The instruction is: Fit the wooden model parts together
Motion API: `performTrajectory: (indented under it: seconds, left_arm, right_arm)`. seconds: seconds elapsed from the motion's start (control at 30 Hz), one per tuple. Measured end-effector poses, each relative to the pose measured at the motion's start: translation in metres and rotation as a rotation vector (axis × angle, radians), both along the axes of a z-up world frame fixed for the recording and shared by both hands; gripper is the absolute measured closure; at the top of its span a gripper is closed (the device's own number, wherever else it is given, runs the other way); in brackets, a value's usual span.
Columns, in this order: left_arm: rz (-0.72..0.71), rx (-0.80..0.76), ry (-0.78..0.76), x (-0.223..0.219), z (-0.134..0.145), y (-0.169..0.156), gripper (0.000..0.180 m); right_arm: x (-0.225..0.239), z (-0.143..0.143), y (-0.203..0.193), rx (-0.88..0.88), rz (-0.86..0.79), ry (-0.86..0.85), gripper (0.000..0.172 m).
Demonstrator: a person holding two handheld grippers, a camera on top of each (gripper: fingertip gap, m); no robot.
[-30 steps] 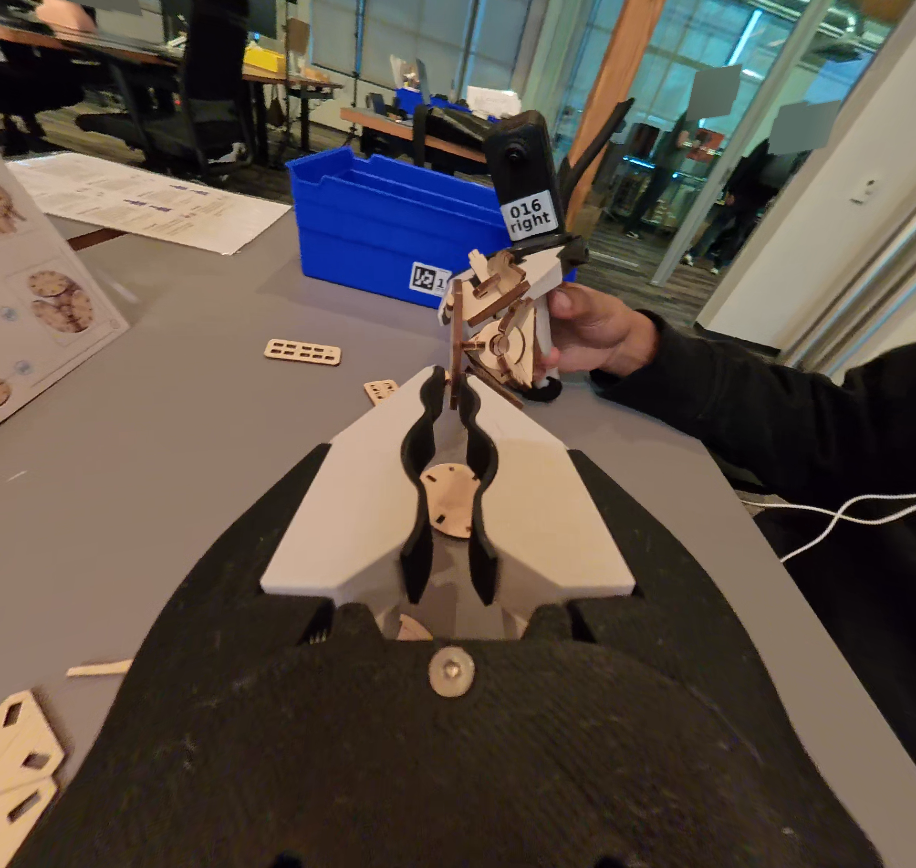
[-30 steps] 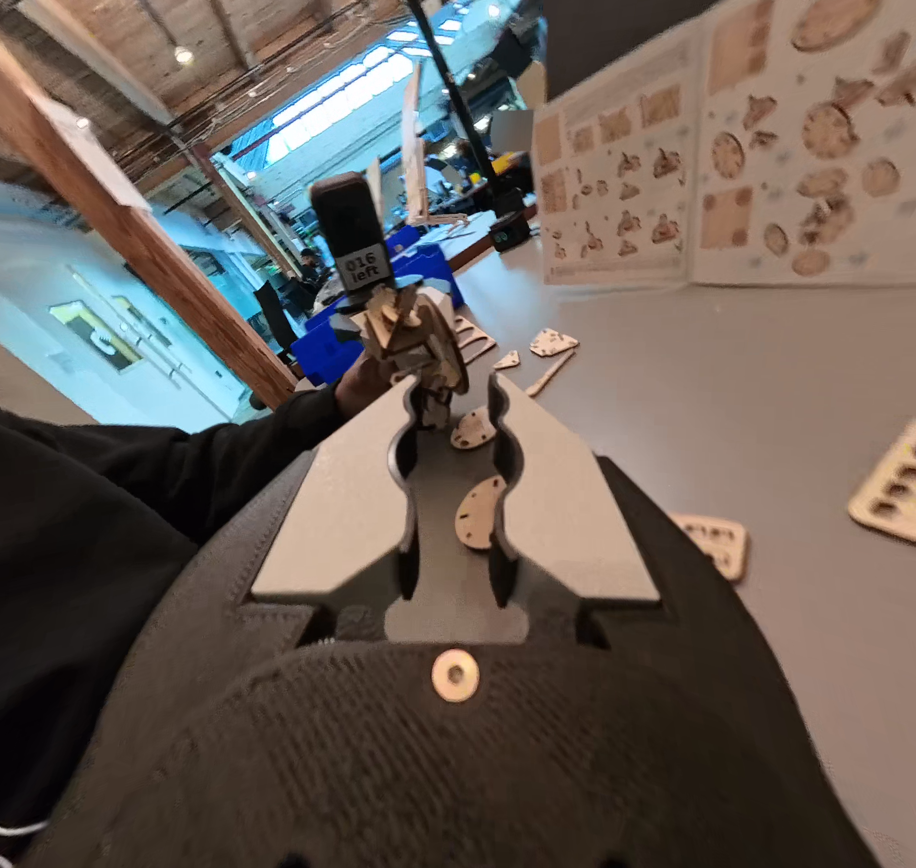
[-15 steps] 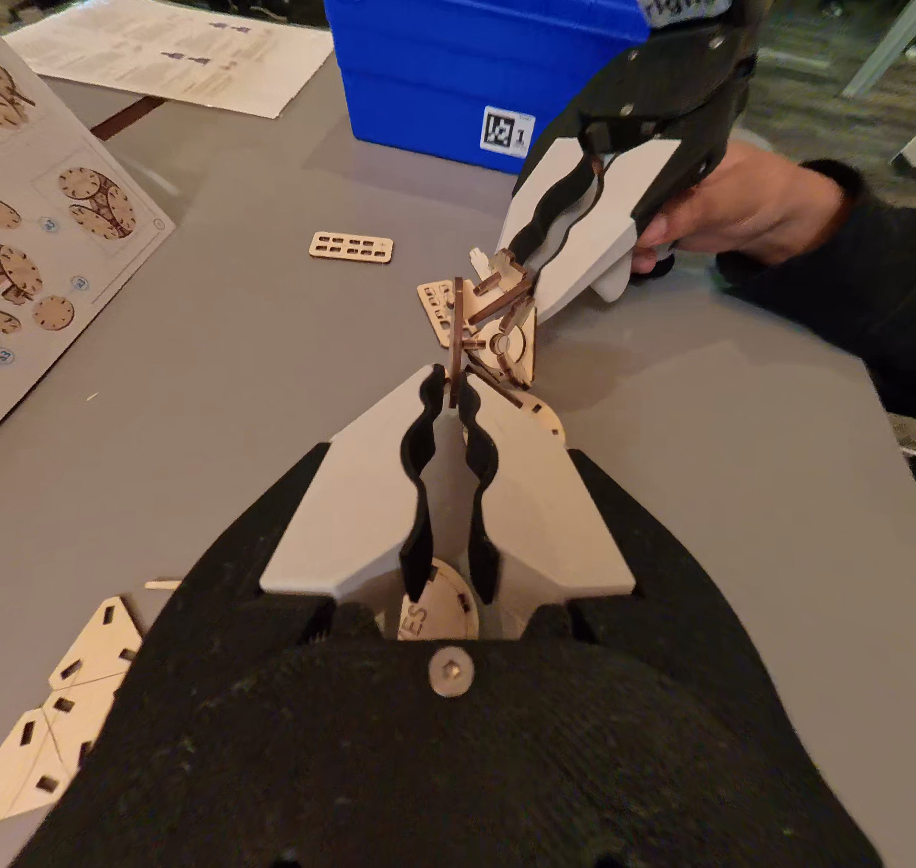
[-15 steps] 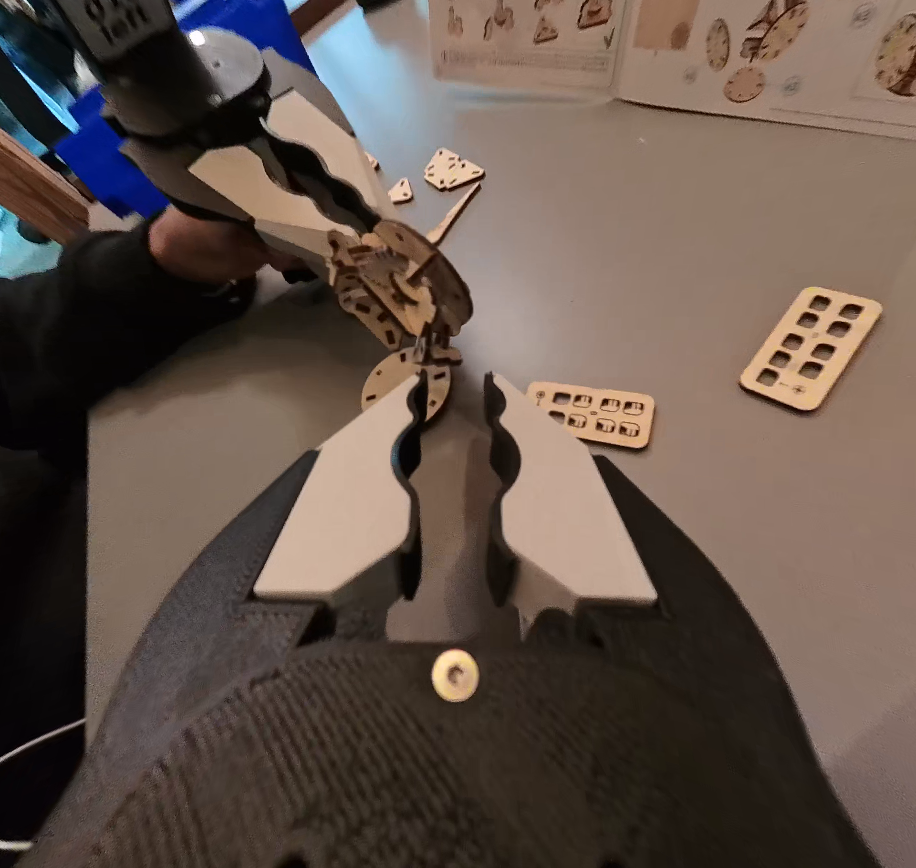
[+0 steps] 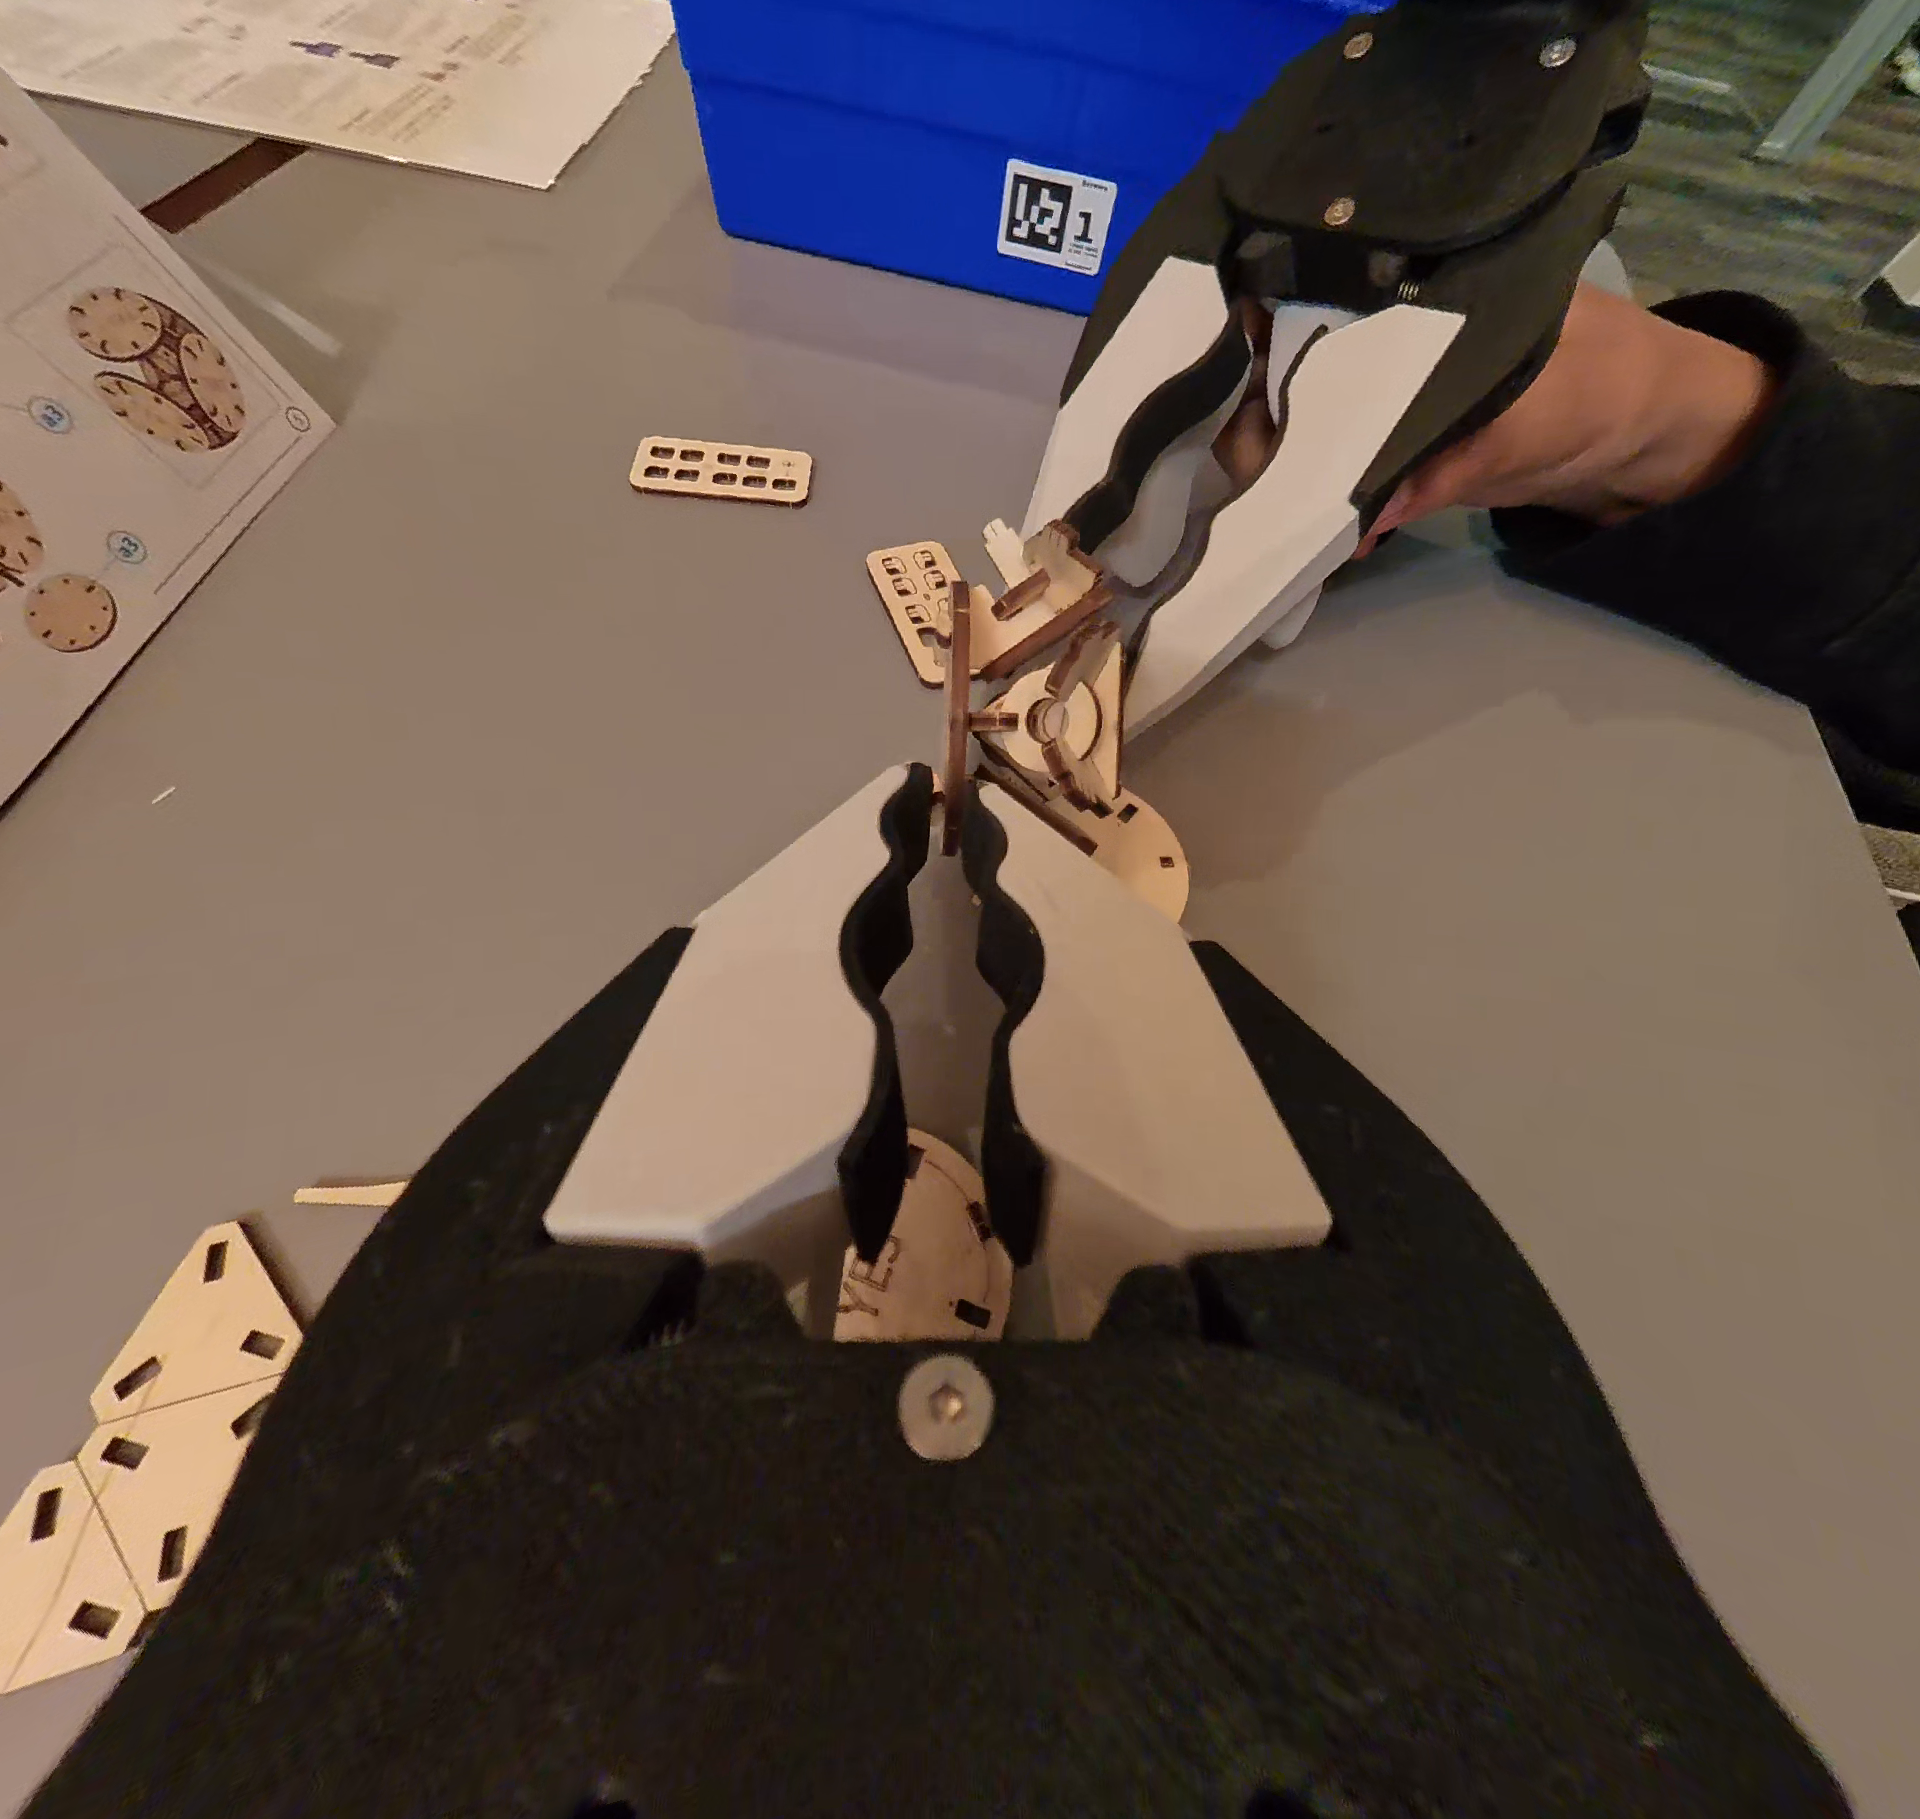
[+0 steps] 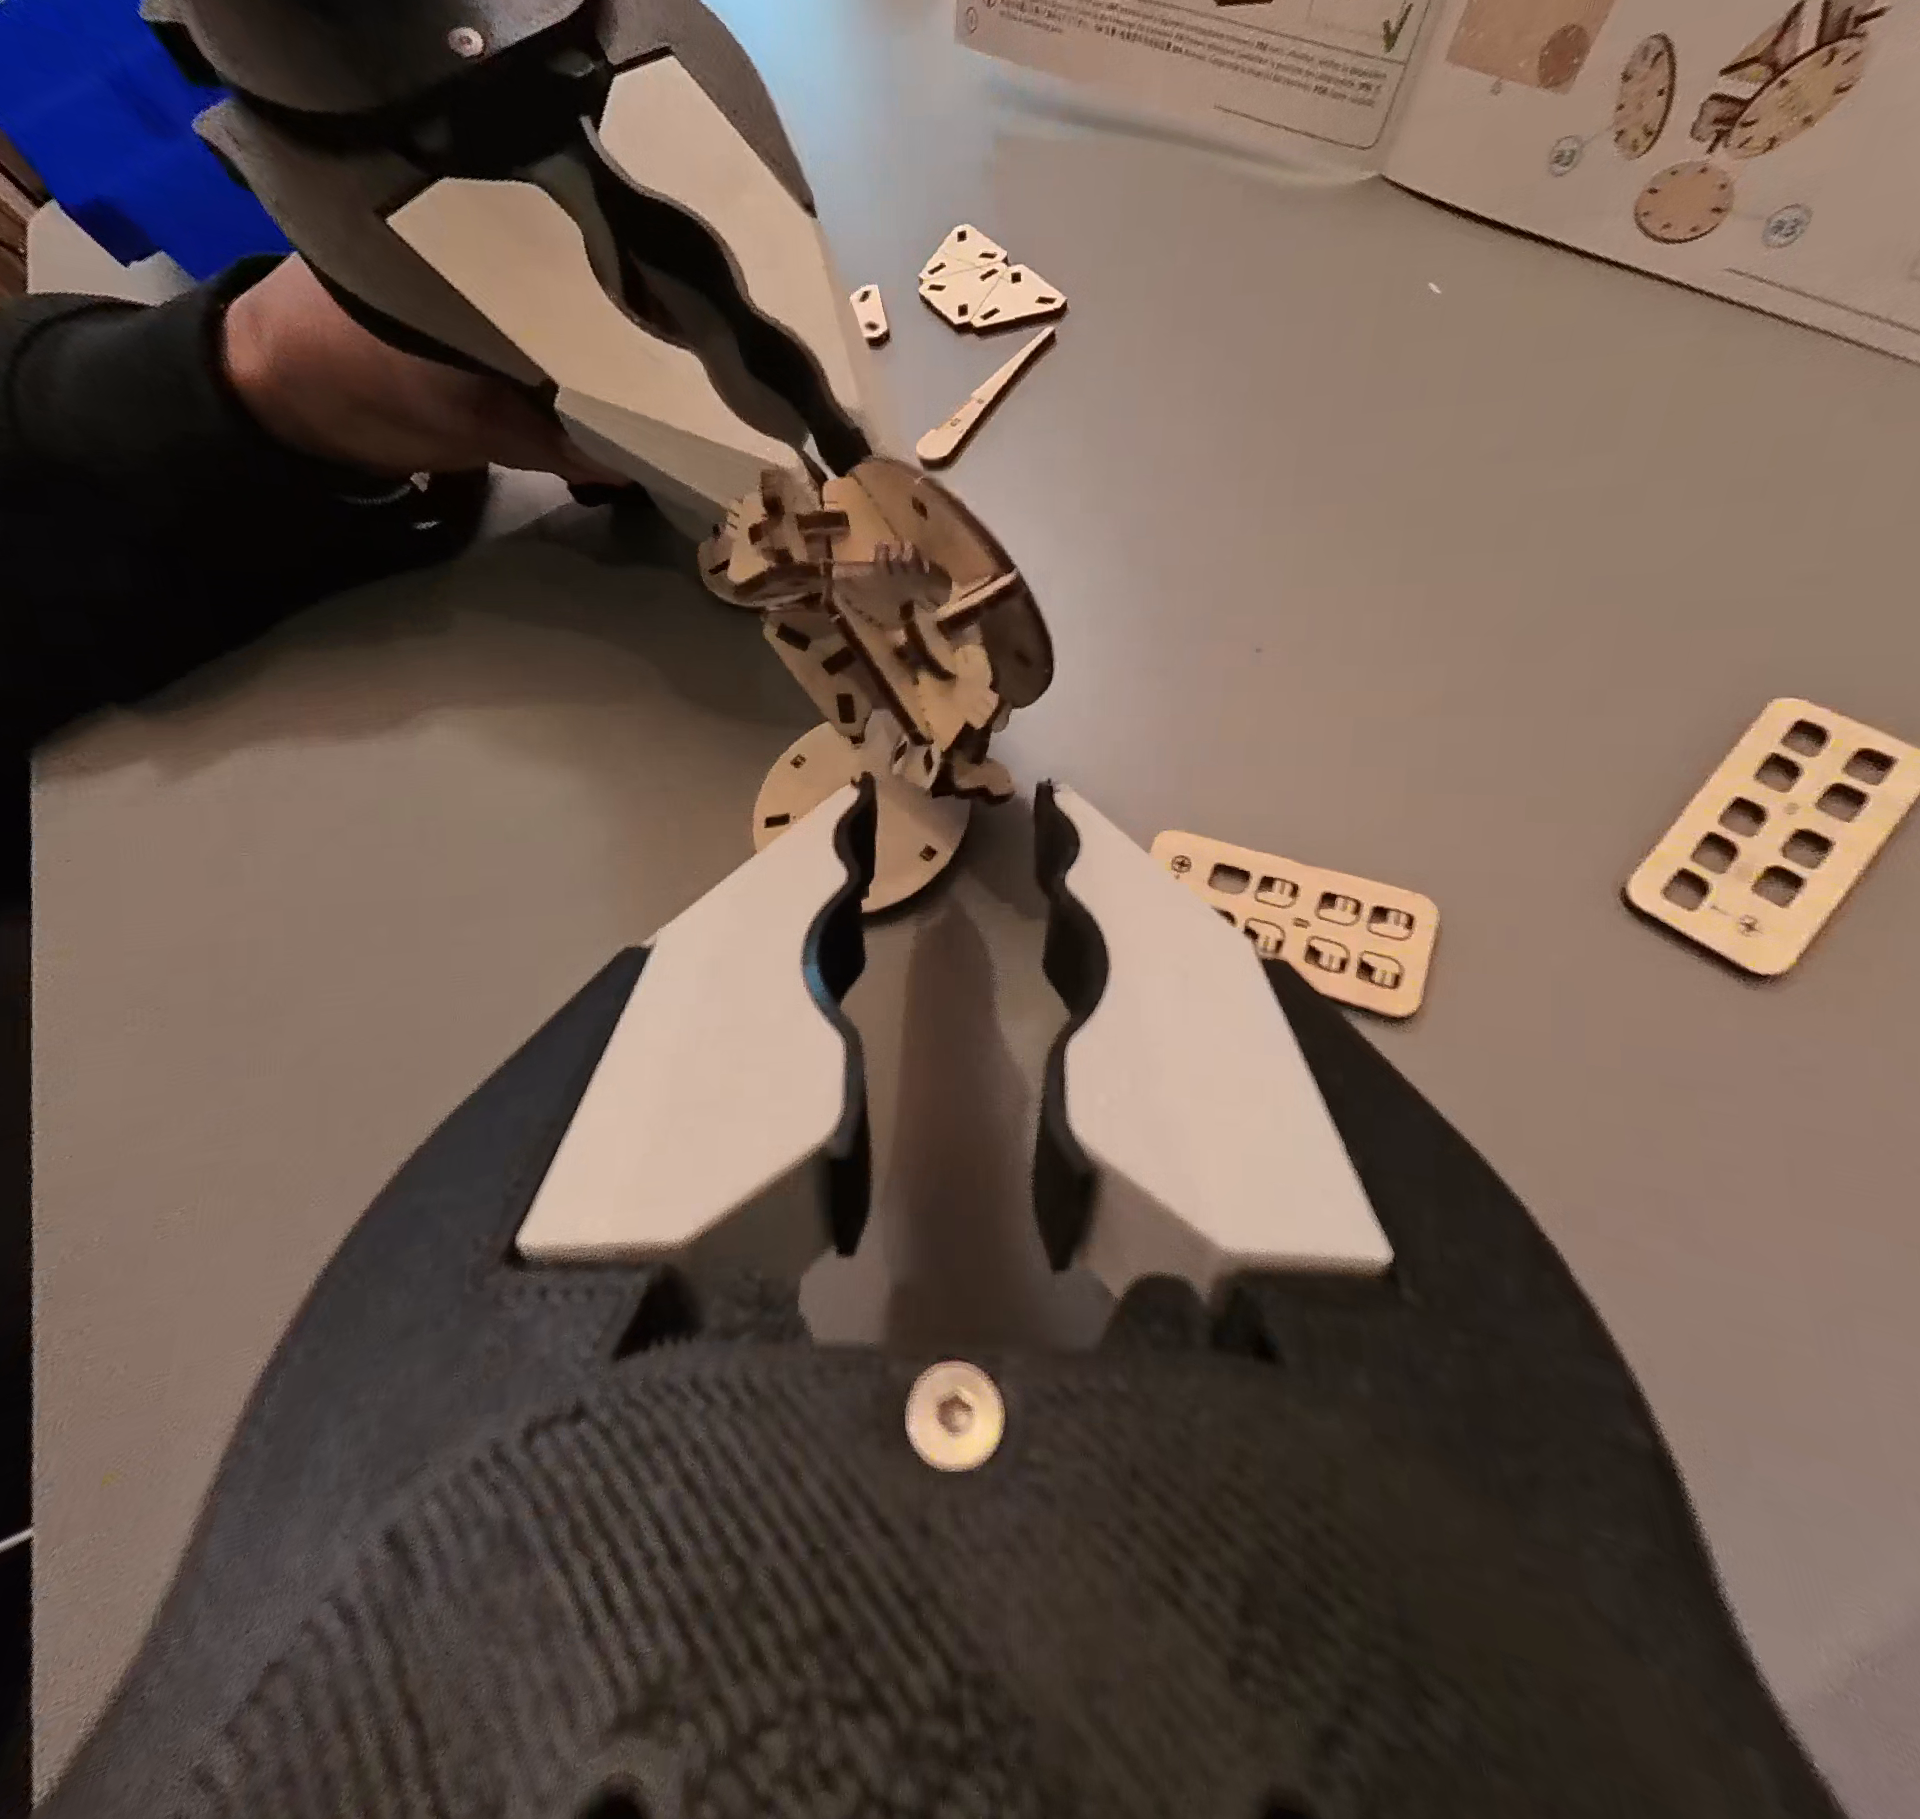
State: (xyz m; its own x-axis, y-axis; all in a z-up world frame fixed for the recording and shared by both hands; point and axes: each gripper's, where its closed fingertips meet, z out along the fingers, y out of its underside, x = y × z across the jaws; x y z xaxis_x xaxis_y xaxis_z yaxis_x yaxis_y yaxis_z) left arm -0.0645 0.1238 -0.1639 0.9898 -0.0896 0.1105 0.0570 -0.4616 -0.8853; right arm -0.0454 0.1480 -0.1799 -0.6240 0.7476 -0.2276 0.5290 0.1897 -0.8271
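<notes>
**Gripping a wooden model, two tools over a grey desk**

Clamping the rim of a round plate on the wooden model (image 5: pixel 1023 699), my left tool (image 5: pixel 948 813) has its tips pressed shut on that thin edge, holding the assembly just above the desk (image 5: pixel 468 730). My right tool (image 6: pixel 951 793) sits w/ jaws apart, nothing between them; in the left wrist view its tips stand right at the model's top end, but I can't tell if they touch. A loose wooden disc (image 6: pixel 821 803) lies flat on the desk under the model, partly behind my right tool's left finger (image 6: pixel 748 938). Near it on the right: two slotted wooden cards, one (image 6: pixel 1320 922) beside my right finger, the other (image 6: pixel 1777 834) farther off. Beyond the left tool: small triangular pieces (image 6: pixel 992 289) & a slim wooden stick (image 6: pixel 982 403). A blue bin (image 5: pixel 935 76) stands at the desk's far side, an open instruction booklet (image 6: pixel 1558 55) nearby. A hand (image 5: pixel 1579 429) in a dark sleeve grips the right tool.
</notes>
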Motion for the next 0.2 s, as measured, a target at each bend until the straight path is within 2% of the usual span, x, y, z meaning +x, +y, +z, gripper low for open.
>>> performTrajectory:
  seconds: [0.2]
  left_arm:
    - [-0.001, -0.043, -0.009, 0.0025, -0.0063, -0.0002, 0.18]
  right_arm:
    - [-0.0021, -0.0045, -0.0044, 0.0, 0.013, -0.037, 0.15]
